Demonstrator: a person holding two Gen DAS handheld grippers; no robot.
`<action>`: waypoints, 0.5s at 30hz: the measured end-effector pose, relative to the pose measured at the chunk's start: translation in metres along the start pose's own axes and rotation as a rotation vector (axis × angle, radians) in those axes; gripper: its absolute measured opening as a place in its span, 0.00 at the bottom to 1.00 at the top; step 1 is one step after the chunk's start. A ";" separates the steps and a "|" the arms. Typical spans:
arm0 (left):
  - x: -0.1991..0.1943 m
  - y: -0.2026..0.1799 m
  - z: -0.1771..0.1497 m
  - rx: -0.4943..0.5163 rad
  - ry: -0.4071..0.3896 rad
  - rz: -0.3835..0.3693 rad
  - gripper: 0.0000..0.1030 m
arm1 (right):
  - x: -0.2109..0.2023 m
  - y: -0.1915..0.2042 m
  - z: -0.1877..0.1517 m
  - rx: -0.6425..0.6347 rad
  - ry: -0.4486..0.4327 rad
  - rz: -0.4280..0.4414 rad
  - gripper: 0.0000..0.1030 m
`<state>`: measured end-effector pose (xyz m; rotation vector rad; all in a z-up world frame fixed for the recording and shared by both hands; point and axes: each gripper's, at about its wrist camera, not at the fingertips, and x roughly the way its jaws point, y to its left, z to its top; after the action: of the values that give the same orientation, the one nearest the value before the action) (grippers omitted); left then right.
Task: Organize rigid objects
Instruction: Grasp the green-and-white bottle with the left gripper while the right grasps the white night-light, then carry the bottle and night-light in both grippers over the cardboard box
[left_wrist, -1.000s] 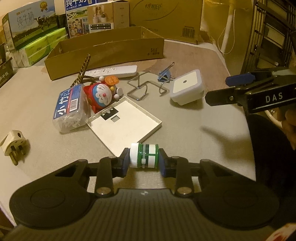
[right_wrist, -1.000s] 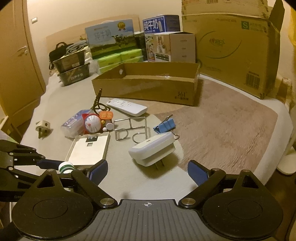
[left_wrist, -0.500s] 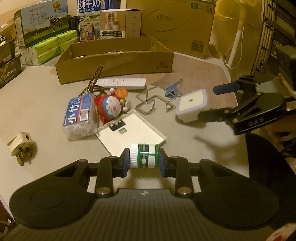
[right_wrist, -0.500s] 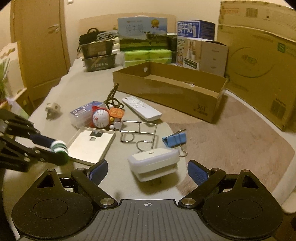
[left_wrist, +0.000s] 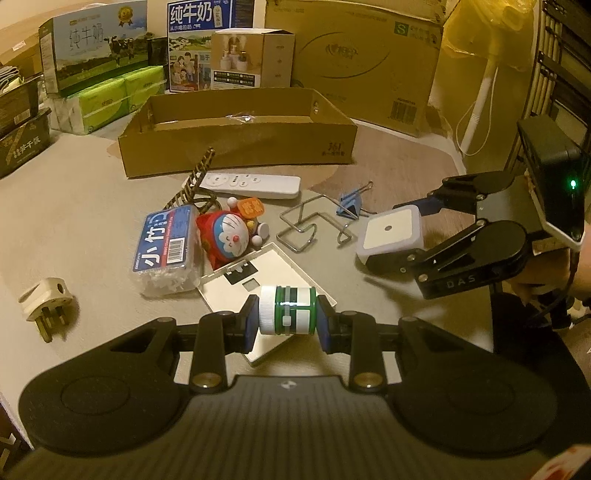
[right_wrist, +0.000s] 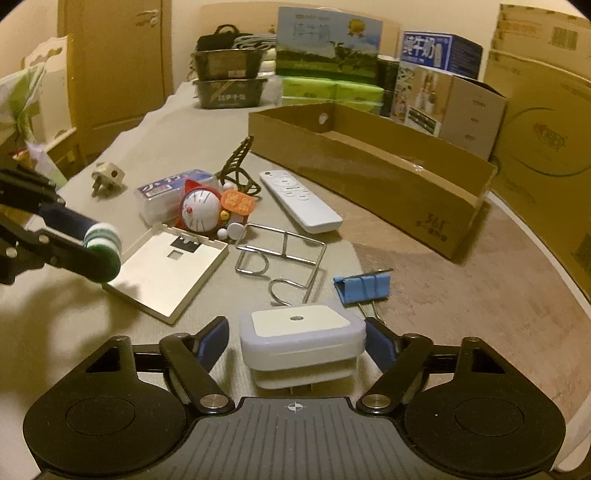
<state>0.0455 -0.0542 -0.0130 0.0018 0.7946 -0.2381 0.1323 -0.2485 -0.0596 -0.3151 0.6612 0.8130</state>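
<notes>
- Left hand-held gripper (left_wrist: 287, 326) clamps a small green-and-white striped cylinder with a white cap (left_wrist: 287, 310), lying sideways between the blue pads, lifted above the counter (left_wrist: 74, 206) over the near corner of the flat white rectangular plastic tray (left_wrist: 258, 273).
- Right hand-held gripper (right_wrist: 295, 341) has its jaws closing around the white square plug-in night light (right_wrist: 301, 339); the light sits between the pads, right pad at its side, left pad with a small gap, so no firm grip visible.
- The night light stands on the counter, near the blue binder clip (right_wrist: 364, 286) and the bent chrome wire rack (right_wrist: 280, 254).
- Red-and-white Doraemon toy figure (left_wrist: 229, 236) lies just beside the clear plastic box of cotton swabs with a blue label (left_wrist: 166, 251), touching the tray's far edge.
- White slim remote control (left_wrist: 247, 184) lies between the toy and the long open brown cardboard box (left_wrist: 236, 144).
- Beige three-pin plug adapter (left_wrist: 46, 302) sits apart at the left of the counter.
- Milk cartons and green tissue packs are stacked behind the cardboard box.
- A hand (left_wrist: 554, 273) is partly visible behind the right hand-held gripper.
</notes>
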 end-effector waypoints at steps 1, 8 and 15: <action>0.000 0.001 0.000 -0.002 0.000 0.001 0.28 | 0.001 0.000 0.001 0.000 0.000 -0.003 0.69; -0.002 0.003 0.002 -0.015 -0.004 0.005 0.28 | -0.002 0.004 0.003 0.022 -0.003 -0.027 0.66; -0.006 0.009 0.013 -0.027 -0.023 0.012 0.28 | -0.012 0.009 0.011 0.078 -0.019 -0.053 0.66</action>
<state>0.0522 -0.0457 -0.0007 -0.0215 0.7749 -0.2158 0.1242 -0.2441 -0.0436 -0.2525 0.6621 0.7372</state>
